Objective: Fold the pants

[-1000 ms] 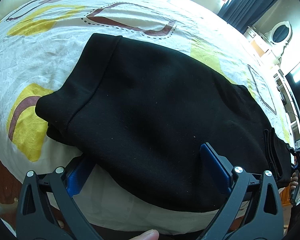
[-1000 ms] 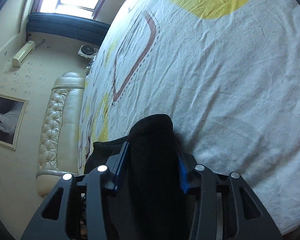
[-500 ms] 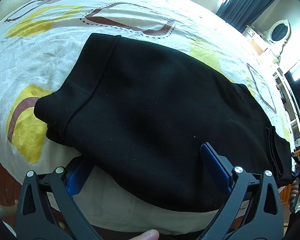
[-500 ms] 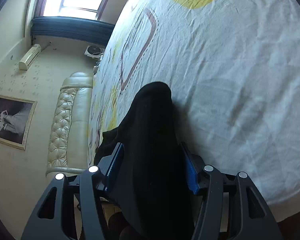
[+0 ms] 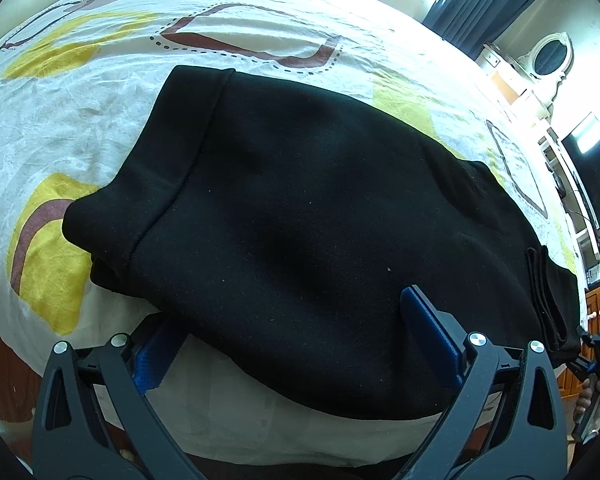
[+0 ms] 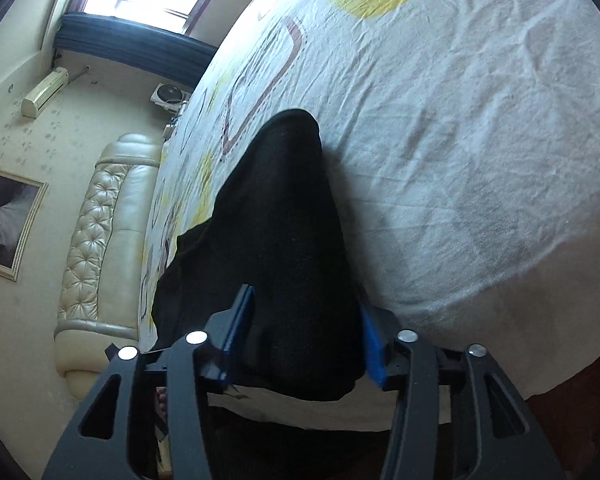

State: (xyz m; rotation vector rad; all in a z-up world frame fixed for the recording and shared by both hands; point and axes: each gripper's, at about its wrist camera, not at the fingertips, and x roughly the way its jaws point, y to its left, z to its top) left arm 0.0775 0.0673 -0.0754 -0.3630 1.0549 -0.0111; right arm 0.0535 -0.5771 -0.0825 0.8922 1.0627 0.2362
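Pants, black and folded, fill mid-frame on the patterned bedsheet. Left gripper spread wide, straddling the near hem. Right gripper, low in its frame, brackets the pants' end; grip unclear.

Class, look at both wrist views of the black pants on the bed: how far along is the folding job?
Done: the pants lie doubled into a compact stack on the bedsheet, layered edges showing at one end. In hand: the right gripper has that end of the stack between its fingers; the left gripper is open, straddling the near edge. Left: probably one last fold or release.
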